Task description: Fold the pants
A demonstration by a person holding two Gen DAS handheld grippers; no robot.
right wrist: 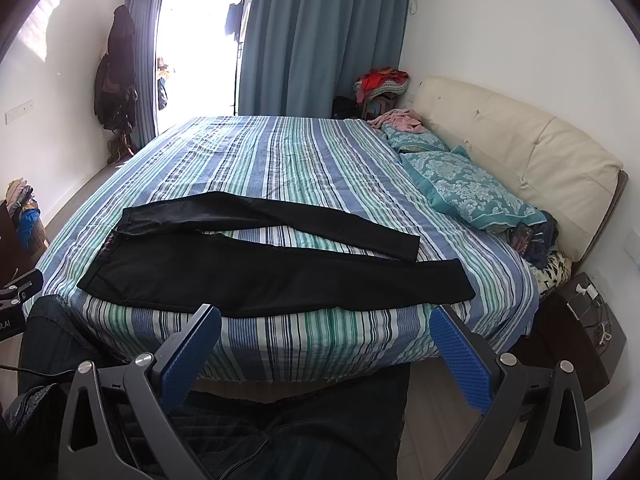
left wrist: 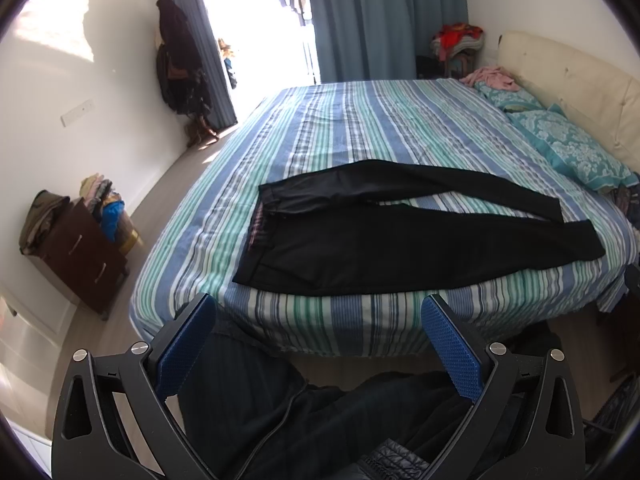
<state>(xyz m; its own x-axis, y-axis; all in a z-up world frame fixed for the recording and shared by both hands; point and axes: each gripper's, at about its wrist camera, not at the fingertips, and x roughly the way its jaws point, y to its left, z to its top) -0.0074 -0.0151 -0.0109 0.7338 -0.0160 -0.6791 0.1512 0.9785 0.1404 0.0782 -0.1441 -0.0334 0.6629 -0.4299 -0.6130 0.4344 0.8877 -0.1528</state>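
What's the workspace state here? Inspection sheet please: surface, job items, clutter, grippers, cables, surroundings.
Surface: striped bedspread on bed, mostly flat.
Job's things: black pants laid flat near the bed's front edge, legs spread apart, waistband to the left, unfolded.
Clutter: teal pillows, pink garment and a clothes pile at the headboard side.
Grippers: left gripper and right gripper both open, off the bed, holding nothing.
Cables: thin dark cable at lower left of right view.
Surroundings: blue curtains, brown dresser, hanging coats.
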